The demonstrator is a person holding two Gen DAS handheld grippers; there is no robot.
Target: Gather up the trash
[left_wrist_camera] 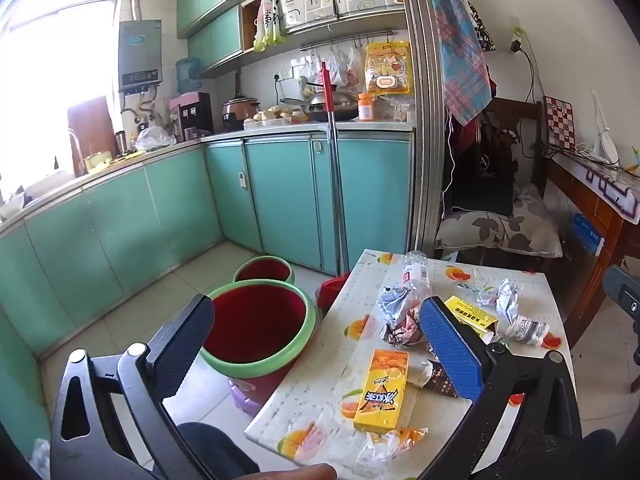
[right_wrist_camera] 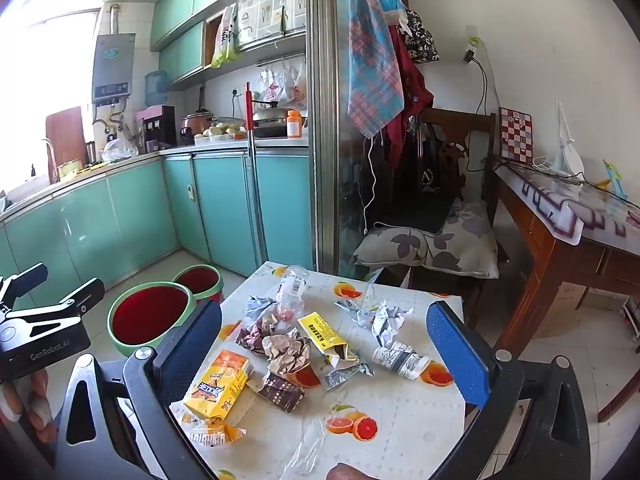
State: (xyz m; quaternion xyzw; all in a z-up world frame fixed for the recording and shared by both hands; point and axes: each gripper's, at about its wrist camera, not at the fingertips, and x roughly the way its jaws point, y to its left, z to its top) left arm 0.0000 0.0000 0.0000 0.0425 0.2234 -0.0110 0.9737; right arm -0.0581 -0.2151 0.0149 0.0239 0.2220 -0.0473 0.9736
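counter (right_wrist_camera: pixel 400 412): lying littered, red bin (right_wrist_camera: pixel 150 316) standing just beside it on the floor.
yellow drink carton (right_wrist_camera: pixel 218 386): lying near the front edge; looking light, stiff-sided, likely best pinched across its narrow faces.
crumpled paper wads (right_wrist_camera: pixel 386 320): resting mid-counter; soft, crushable.
left hand-held gripper (left_wrist_camera: pixel 320 344), right hand-held gripper (right_wrist_camera: pixel 324 344): hovering, jaws gaping wide, holding nothing.

- The far red bucket with a green rim (left_wrist_camera: pixel 264 270) is partly hidden behind the near red bucket with a green rim (left_wrist_camera: pixel 256 320).
- The crumpled grey paper wad (left_wrist_camera: pixel 394 300) is partly covered by the blue pad of the left gripper (left_wrist_camera: pixel 316 344).
- The print on the yellow juice carton (right_wrist_camera: pixel 218 384) is too small to read.
- The white fruit-print table (right_wrist_camera: pixel 404 408) is cut off by the lower edge.
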